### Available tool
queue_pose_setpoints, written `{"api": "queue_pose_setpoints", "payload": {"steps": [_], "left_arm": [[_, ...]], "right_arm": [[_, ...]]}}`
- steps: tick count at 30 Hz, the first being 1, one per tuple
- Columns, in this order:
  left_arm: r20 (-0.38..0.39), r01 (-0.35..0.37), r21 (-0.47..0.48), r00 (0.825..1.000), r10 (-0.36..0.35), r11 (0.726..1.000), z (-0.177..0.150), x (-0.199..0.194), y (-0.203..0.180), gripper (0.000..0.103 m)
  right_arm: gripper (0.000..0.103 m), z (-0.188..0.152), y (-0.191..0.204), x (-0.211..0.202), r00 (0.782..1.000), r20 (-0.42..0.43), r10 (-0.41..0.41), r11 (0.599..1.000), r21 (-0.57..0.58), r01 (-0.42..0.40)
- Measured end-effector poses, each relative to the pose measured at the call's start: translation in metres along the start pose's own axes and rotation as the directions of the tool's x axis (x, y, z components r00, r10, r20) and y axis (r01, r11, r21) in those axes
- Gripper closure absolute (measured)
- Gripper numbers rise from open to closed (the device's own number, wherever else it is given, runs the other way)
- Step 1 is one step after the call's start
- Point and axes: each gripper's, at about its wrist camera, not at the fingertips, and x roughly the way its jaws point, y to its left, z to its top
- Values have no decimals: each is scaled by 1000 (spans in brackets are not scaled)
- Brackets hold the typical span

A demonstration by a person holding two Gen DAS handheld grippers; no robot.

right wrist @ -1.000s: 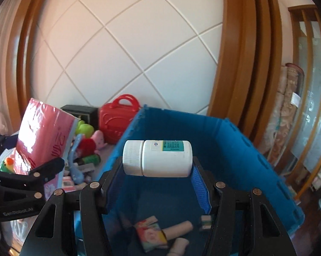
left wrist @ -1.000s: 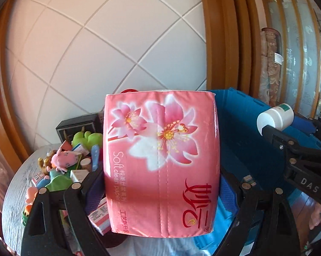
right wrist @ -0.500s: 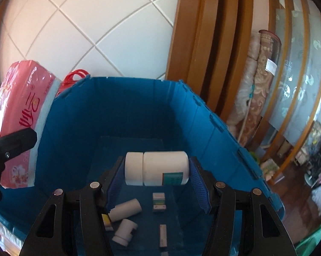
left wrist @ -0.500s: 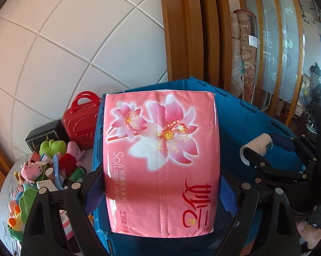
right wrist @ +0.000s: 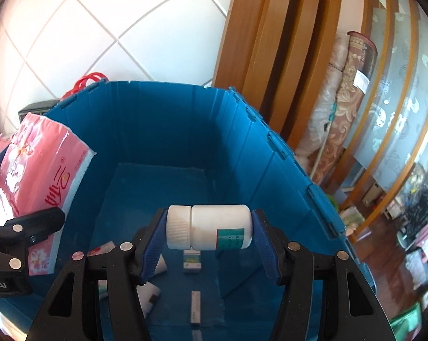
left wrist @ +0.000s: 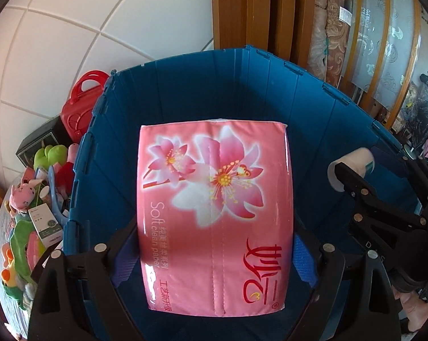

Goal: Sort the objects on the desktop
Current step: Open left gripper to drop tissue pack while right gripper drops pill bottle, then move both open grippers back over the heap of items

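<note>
Fingers [left wrist: 120, 258] of the left gripper [left wrist: 214, 255] clamp a pink tissue pack [left wrist: 216, 216] above the open blue crate [left wrist: 270, 85]. Beside it, the right gripper [right wrist: 209, 244] pinches a white pill bottle [right wrist: 209, 230] sideways over the crate floor, where small boxes [right wrist: 191, 261] lie.

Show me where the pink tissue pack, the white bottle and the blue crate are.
pink tissue pack [left wrist: 214, 213]: left wrist view, front face under the flowers.
white bottle [right wrist: 219, 224]: right wrist view, middle of its body.
blue crate [right wrist: 162, 119]: right wrist view, far inner wall.
</note>
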Motion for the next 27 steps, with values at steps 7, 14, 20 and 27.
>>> {"api": "queue_pose_setpoints", "payload": {"steps": [7,14,20,27], "left_arm": [[-61,41,-19,997,-42,999,-8,4,4,12],[-57,77,-31,995,-79,997,-20,-4,10,12],[-7,40,-19,999,-40,999,-22,-17,14,8],[29,9,-30,1000,-9,1000,-25,-30,21,7]], "right_arm": [[18,-2,-2,-4,1000,-7,-4,1000,-2,4],[7,-4,0,-19,1000,21,-3,1000,5,3],[4,-7,4,-30,1000,29,1,1000,9,-1],[1,-10,9,-40,1000,31,4,1000,9,-4]]}}
